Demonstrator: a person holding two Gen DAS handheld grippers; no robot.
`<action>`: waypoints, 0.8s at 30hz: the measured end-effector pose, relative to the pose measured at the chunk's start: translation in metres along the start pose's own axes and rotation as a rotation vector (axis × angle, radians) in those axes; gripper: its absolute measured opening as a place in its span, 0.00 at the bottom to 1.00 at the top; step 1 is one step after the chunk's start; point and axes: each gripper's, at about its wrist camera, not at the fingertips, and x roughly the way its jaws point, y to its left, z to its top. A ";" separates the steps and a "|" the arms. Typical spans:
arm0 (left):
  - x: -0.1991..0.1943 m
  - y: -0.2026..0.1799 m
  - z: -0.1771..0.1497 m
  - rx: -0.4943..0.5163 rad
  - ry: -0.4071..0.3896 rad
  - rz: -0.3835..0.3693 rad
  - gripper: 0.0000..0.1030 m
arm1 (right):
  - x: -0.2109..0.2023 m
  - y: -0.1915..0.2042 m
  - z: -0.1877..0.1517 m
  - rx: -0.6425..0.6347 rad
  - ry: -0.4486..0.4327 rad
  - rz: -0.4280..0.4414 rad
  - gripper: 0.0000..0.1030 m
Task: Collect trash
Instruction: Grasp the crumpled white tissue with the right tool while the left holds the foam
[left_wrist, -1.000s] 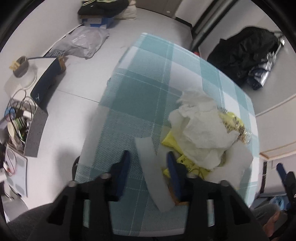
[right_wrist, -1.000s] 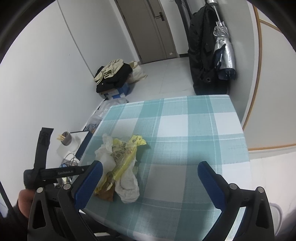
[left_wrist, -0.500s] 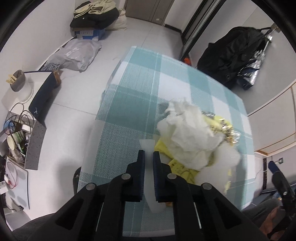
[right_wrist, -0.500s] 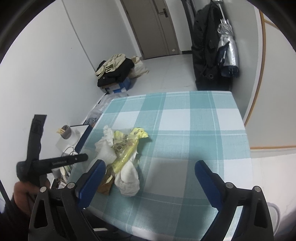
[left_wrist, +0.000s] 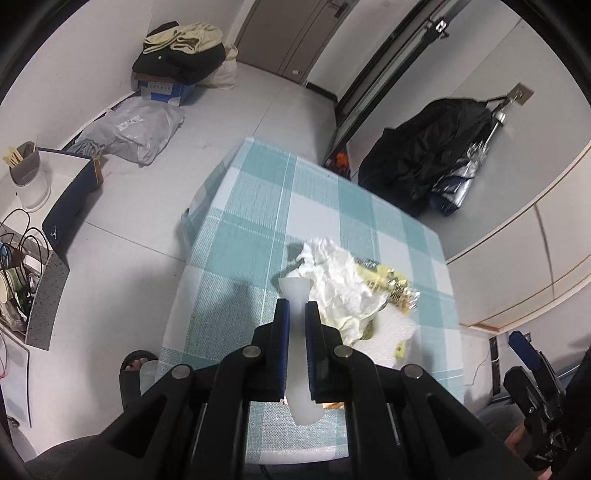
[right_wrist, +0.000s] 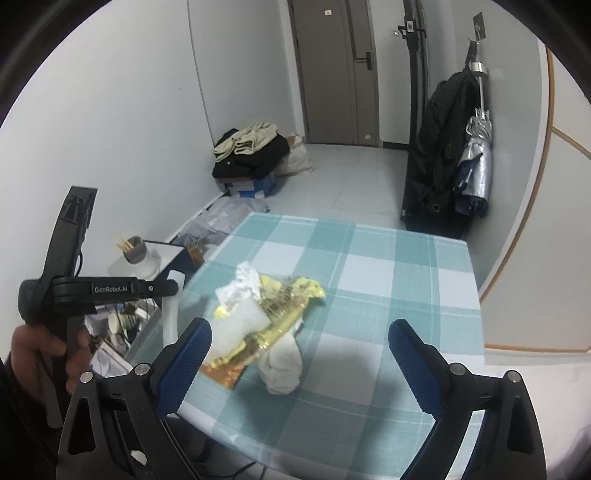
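Note:
A heap of trash lies on the teal checked table (left_wrist: 258, 206): crumpled white tissue (left_wrist: 336, 284), a yellow foil wrapper (left_wrist: 391, 286) and a white foam piece (left_wrist: 391, 328). My left gripper (left_wrist: 295, 314) is shut on a white foam strip (left_wrist: 297, 354), held above the table's left side, beside the heap. In the right wrist view the heap (right_wrist: 273, 310) lies ahead, and my right gripper (right_wrist: 299, 350) is open and empty above the table's near edge. The left gripper body (right_wrist: 96, 291) shows at the left there, with the strip (right_wrist: 171, 314) hanging from it.
A sandalled foot (left_wrist: 135, 369) stands by the table's near left corner. On the floor at left are a dark box (left_wrist: 70, 206), a grey plastic bag (left_wrist: 136, 129) and a clothes pile on a blue box (left_wrist: 177, 59). A black coat and umbrella (left_wrist: 439, 162) hang at the far right.
My left gripper has shut on the white foam strip and lifted it up off the table. The right gripper stayed open and rose slightly.

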 end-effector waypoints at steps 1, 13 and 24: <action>-0.004 0.002 0.002 -0.006 -0.013 -0.010 0.04 | -0.001 0.002 0.004 -0.013 -0.001 0.004 0.89; -0.031 0.020 0.010 -0.067 -0.132 -0.078 0.04 | 0.076 0.056 0.061 -0.350 0.255 0.206 0.71; -0.034 0.041 0.017 -0.134 -0.153 -0.083 0.04 | 0.163 0.107 0.027 -0.579 0.520 0.191 0.45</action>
